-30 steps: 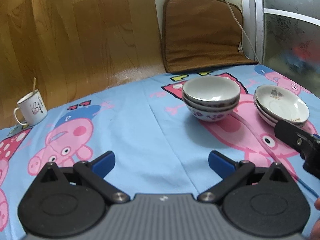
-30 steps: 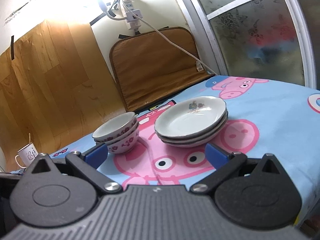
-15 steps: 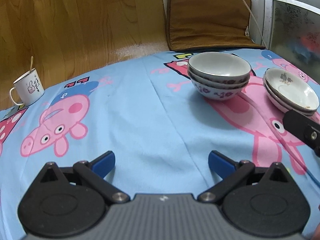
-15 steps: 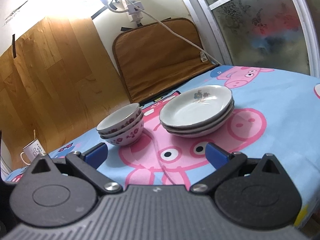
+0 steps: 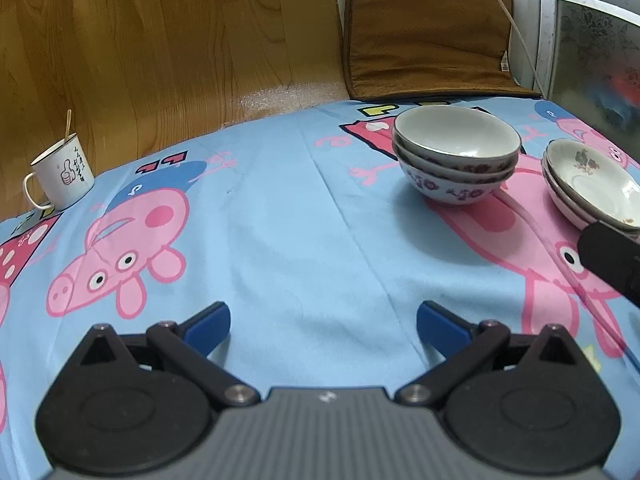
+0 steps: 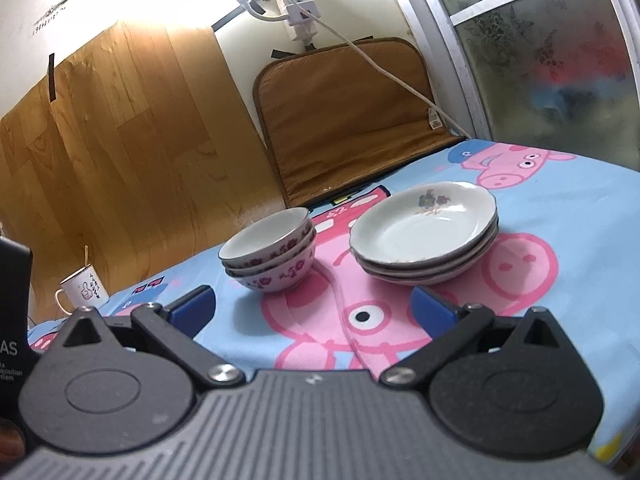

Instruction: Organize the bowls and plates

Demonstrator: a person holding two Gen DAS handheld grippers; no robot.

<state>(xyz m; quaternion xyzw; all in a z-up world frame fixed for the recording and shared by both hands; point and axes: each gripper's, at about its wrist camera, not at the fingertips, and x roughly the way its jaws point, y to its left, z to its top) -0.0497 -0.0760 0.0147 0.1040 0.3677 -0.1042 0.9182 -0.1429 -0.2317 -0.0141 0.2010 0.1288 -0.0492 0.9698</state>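
On the blue cartoon-pig cloth (image 5: pixel 280 208): two stacks of crockery, side by side and just apart. Bowls (image 5: pixel 456 156), three nested, white with dark floral bands on the outside, standing upright. Plates (image 6: pixel 424 232), three shallow ones stacked, scalloped rim, small flower print inside the top one. From the right wrist view the bowls (image 6: pixel 270 254) sit left of the plates; in the left wrist view the plates (image 5: pixel 588 180) lie at the far right, partly hidden by a black part of the other rig.

Left gripper (image 5: pixel 323 320): jaws spread wide, blue fingertips (image 5: pixel 208 326) well apart, nothing between them. It hangs over bare cloth, well short of the bowls, which lie ahead and to the right.

Right gripper (image 6: pixel 312 306): jaws likewise spread, empty. It points at the gap between the two stacks, plates ahead-right, bowls ahead-left, both near but not touched.

Far left edge of the cloth: white mug (image 5: pixel 62 176) with a thumbs-up print, a thin stick standing in it; well apart from the stacks. Also seen in the right view (image 6: pixel 84 288).

Behind the table: wood-grain panel (image 5: pixel 160 40), brown pad (image 6: pixel 344 120) leaning upright against the wall, a white cable (image 6: pixel 384 68) running down across it from a power strip. Frosted glass door (image 6: pixel 540 48) at right.
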